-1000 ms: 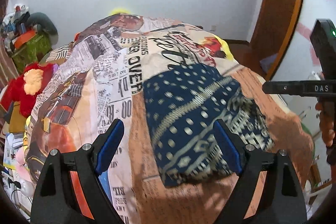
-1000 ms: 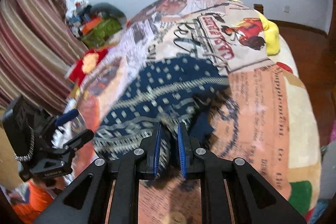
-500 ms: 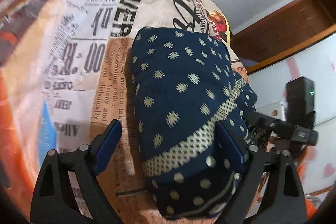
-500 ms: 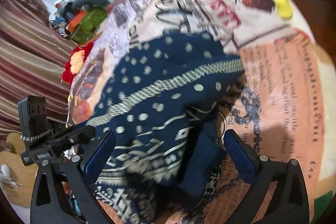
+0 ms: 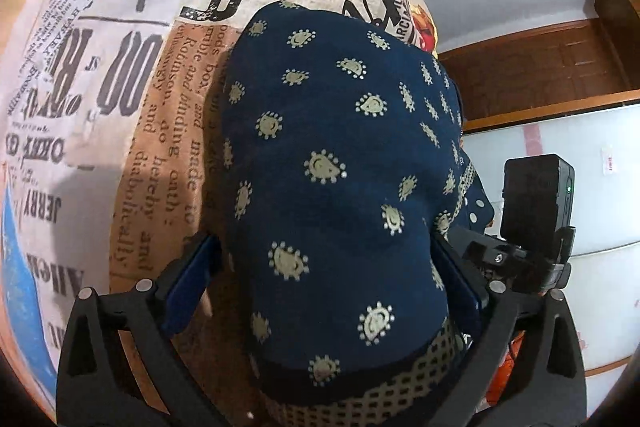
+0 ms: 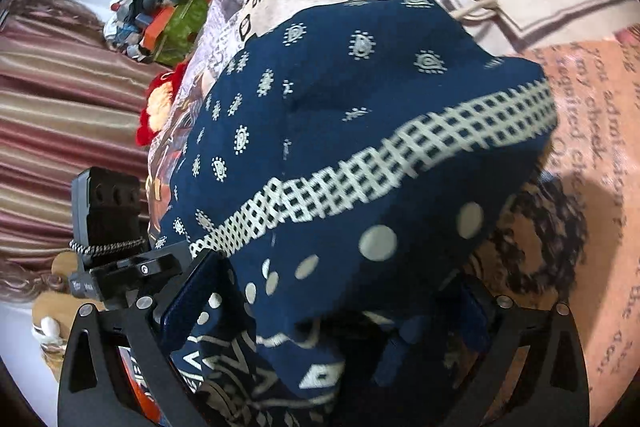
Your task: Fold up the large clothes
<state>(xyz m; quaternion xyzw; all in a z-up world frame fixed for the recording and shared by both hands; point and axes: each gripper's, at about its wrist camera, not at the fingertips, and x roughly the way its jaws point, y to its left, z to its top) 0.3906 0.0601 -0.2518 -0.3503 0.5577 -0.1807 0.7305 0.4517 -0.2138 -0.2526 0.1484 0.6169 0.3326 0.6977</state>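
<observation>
Between your left tongs [image 5: 324, 279], spread wide, bulges the folded navy garment [image 5: 340, 155] on the newspaper-print bedspread [image 5: 120, 67]; whether the pads press it I cannot tell. Your right tongs [image 6: 328, 311], just sprung apart, straddle its other end, gripping nothing.

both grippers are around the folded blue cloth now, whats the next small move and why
Probably close both: the left gripper and right gripper each straddle one end of the folded navy cloth with wide-open jaws, so gripping seems needed to lift it off the blanket.
</observation>
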